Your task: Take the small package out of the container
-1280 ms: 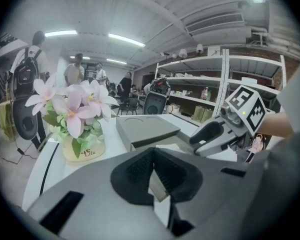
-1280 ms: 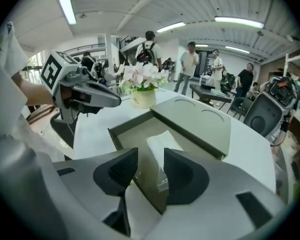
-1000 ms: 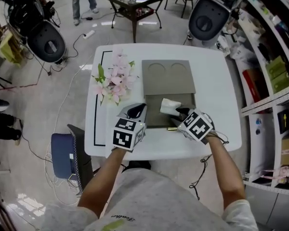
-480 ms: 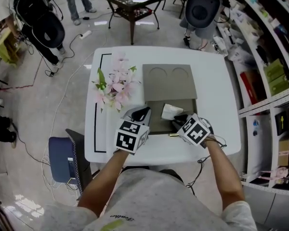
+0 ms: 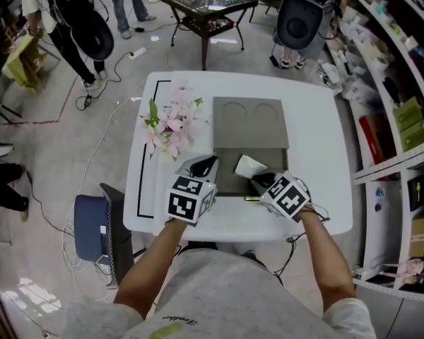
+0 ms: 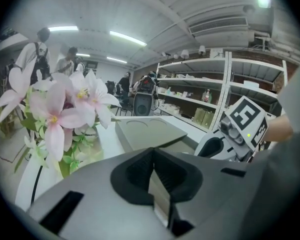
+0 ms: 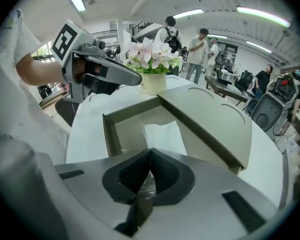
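A small white package [image 5: 249,165] lies in the open olive-grey container [image 5: 222,169] on the white table [image 5: 311,133]. My right gripper [image 5: 258,180] is at the container's near right corner, its jaws closing tight on the package's clear near edge. In the right gripper view the package [image 7: 162,135] runs from my right gripper [image 7: 149,176] out over the container floor [image 7: 127,129]. My left gripper [image 5: 203,166] hovers at the container's near left corner, shut with nothing in it. In its own view the left gripper [image 6: 154,184] shows its pads together.
The container's lid [image 5: 249,122], with two round recesses, lies open beyond the box. A pot of pink flowers [image 5: 171,122] stands left of it. A blue chair [image 5: 99,228] is by the table's left front. Shelves [image 5: 403,104] line the right; people stand at the back.
My right gripper's jaws have gone from wide open to shut on the package's near edge. The left gripper has stayed by the container's left corner.
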